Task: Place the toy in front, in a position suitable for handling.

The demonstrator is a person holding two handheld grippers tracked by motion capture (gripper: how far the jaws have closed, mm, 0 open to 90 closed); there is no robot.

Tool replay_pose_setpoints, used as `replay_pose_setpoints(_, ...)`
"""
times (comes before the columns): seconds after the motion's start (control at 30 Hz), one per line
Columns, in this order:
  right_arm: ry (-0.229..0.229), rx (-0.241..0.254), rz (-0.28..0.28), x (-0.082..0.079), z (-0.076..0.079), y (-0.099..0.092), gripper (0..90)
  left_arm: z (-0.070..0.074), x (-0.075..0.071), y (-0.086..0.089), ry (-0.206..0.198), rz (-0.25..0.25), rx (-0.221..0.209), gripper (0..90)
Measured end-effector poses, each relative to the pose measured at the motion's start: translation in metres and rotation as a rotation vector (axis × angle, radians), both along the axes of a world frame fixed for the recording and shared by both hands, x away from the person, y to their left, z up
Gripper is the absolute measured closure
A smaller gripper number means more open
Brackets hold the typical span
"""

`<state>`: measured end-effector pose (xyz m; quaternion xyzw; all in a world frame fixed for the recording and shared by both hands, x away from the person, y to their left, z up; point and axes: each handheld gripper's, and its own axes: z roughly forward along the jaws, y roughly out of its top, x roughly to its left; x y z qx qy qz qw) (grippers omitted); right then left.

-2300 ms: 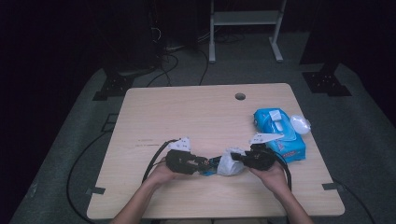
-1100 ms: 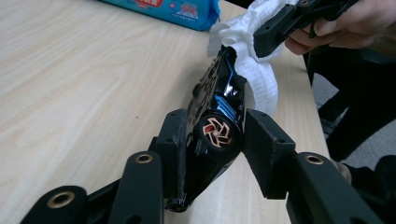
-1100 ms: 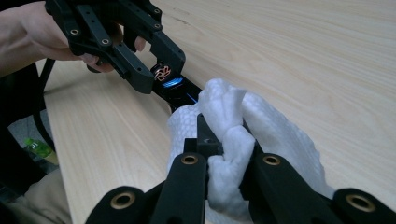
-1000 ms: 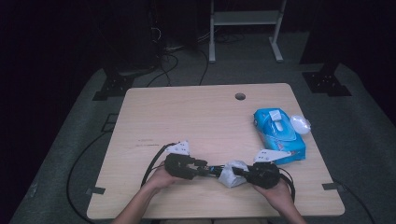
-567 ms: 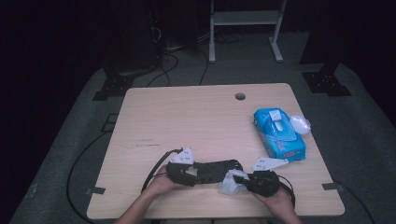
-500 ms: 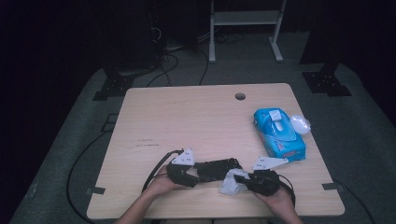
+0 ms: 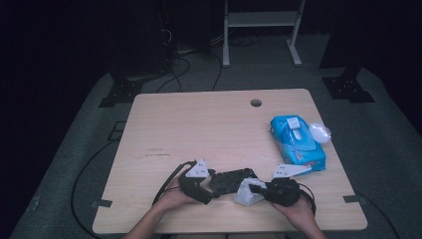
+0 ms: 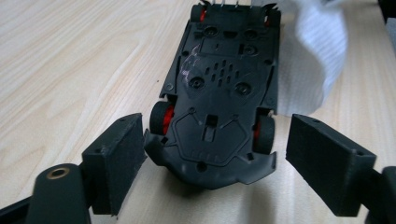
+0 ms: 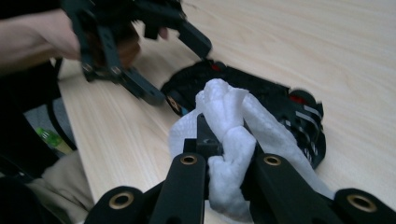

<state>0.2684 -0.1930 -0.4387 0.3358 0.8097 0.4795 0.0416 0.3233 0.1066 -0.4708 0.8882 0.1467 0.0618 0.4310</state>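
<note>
Hands low at the table edge: left gripper (image 8: 212,163) just spread around toy car (image 8: 219,93), right gripper (image 9: 224,154) pinching wipe (image 9: 233,140).

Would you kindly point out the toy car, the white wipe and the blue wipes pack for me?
toy car (image 8: 219,93): left gripper view, on its black underside.
white wipe (image 9: 229,140): right gripper view, on the bunched middle between the jaws.
blue wipes pack (image 7: 297,142): high view, on its top face.

far half of table (image 7: 209,124) is left unobstructed; right edge is blocked by blue wipes pack (image 7: 297,141), near edge centre is occupied by toy car (image 7: 230,180) and white wipe (image 7: 247,191).
</note>
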Motion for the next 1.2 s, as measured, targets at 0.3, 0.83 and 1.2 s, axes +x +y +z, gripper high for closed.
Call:
replay_pose_setpoints(0.3,-0.065,0.045,0.027,0.006,0.031,0.013,85.1,-0.006,0.005,-0.006,0.012,-0.003,0.020,13.3)
replay_pose_setpoints(0.83,-0.109,-0.259,0.025,0.041,-0.006,0.053,84.5,-0.006,0.006,-0.015,-0.023,-0.046,0.058,22.0)
replay_pose_setpoints(1.2,-0.117,-0.234,0.080,0.035,-0.010,0.070,84.5,-0.005,0.007,-0.016,-0.036,-0.060,0.062,22.7)
